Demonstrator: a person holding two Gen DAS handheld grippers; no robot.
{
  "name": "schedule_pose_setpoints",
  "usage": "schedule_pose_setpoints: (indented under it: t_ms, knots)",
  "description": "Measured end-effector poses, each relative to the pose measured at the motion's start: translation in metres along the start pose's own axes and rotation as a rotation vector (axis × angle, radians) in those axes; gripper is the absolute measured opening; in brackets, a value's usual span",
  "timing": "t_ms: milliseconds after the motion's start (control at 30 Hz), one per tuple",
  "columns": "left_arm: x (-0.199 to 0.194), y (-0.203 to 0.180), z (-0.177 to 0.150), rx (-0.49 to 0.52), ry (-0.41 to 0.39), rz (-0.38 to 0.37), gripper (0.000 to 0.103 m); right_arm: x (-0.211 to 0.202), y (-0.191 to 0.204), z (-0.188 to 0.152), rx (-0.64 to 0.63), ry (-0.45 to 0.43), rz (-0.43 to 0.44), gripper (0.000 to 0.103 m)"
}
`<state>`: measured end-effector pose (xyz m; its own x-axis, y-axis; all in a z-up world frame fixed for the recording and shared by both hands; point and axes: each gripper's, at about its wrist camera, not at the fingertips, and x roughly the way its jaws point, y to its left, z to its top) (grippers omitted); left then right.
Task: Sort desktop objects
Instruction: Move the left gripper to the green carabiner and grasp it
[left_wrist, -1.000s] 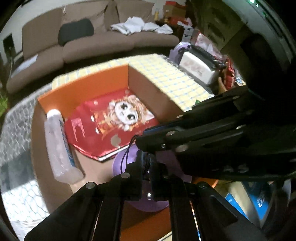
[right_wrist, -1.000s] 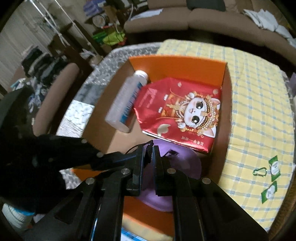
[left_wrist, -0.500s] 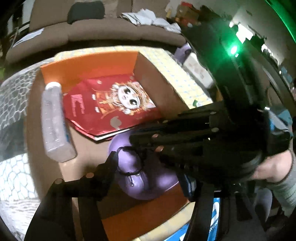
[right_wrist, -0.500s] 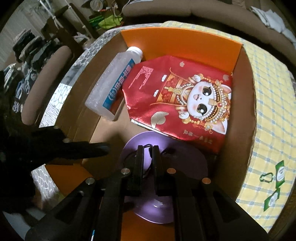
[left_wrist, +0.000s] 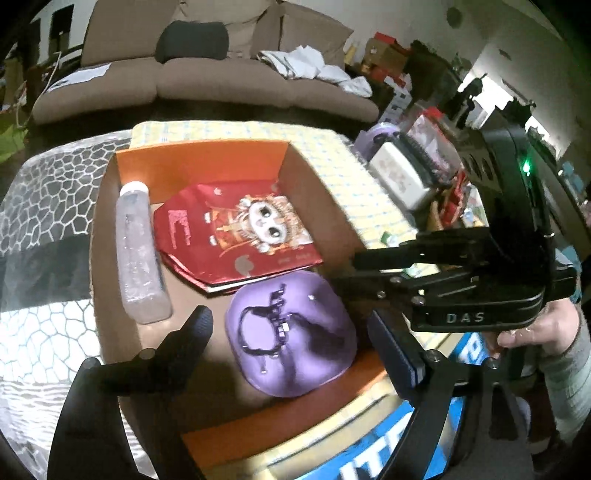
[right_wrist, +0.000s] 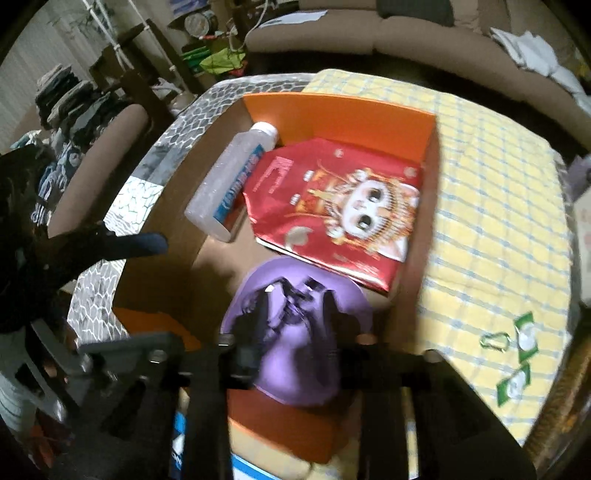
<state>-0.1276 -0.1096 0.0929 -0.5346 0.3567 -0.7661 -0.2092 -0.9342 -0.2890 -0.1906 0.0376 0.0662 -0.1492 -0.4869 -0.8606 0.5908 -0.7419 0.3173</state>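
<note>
1. Your left gripper (left_wrist: 291, 343) hangs above the near end of the orange cardboard box (left_wrist: 199, 162), its fingers (left_wrist: 192, 332) spread wide with nothing between them.
2. Straight under that gap lies the purple pouch (left_wrist: 295, 332), flat on the box floor with a thin black cord (left_wrist: 258, 325) looped on top. It touches neither finger.
3. Your right gripper (right_wrist: 291, 354) is low over the same pouch (right_wrist: 295, 332). Its fingers are blurred in its own camera, but they stand apart on either side of the pouch; from the left camera the gripper body (left_wrist: 461, 280) sits over the box's right wall.
4. The red cat-print packet (left_wrist: 240, 236) lies just beyond the pouch, its near edge right against the pouch's far edge.
5. The clear plastic bottle (left_wrist: 138, 254) lies along the left wall, cap toward the far orange flap, just beside the packet's left edge.
6. Bare cardboard floor shows between the bottle's base and the pouch, and on the near side of the pouch up to the orange front flap (left_wrist: 280, 424).
7. To the right of the box, the yellow checked cloth (right_wrist: 495, 206) covers the table; small green tags and a carabiner (right_wrist: 496, 341) lie on it, well apart from the box wall.
</note>
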Motion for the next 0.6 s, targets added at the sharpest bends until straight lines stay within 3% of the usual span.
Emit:
schedule_pose_setpoints:
  t_ms: [33,67,100,133,167,433,600]
  knots:
    - [-0.002,-0.003,0.0,-0.003,-0.005,-0.005,0.093,-0.007,-0.004,-0.003,0.004,-0.007,-0.001,0.044]
    - [-0.005,-0.006,0.001,-0.004,-0.01,-0.007,0.096,-0.015,-0.009,-0.007,0.006,-0.015,0.002,0.054]
    - [-0.008,-0.012,0.001,0.004,-0.016,-0.01,0.102,-0.023,-0.013,-0.01,0.006,-0.023,0.003,0.07]
    - [-0.008,-0.017,0.002,0.016,-0.017,-0.014,0.103,-0.033,-0.018,-0.014,0.005,-0.032,-0.002,0.08]
    - [-0.009,-0.022,0.002,0.031,-0.015,-0.004,0.103,-0.042,-0.023,-0.019,0.001,-0.042,-0.017,0.097]
    - [0.005,-0.075,0.007,0.069,-0.004,-0.02,0.103,-0.116,-0.108,-0.053,0.101,-0.12,-0.101,0.1]
    - [0.036,-0.113,0.013,0.066,0.01,-0.049,0.103,-0.118,-0.167,-0.081,0.185,-0.11,-0.149,0.1]
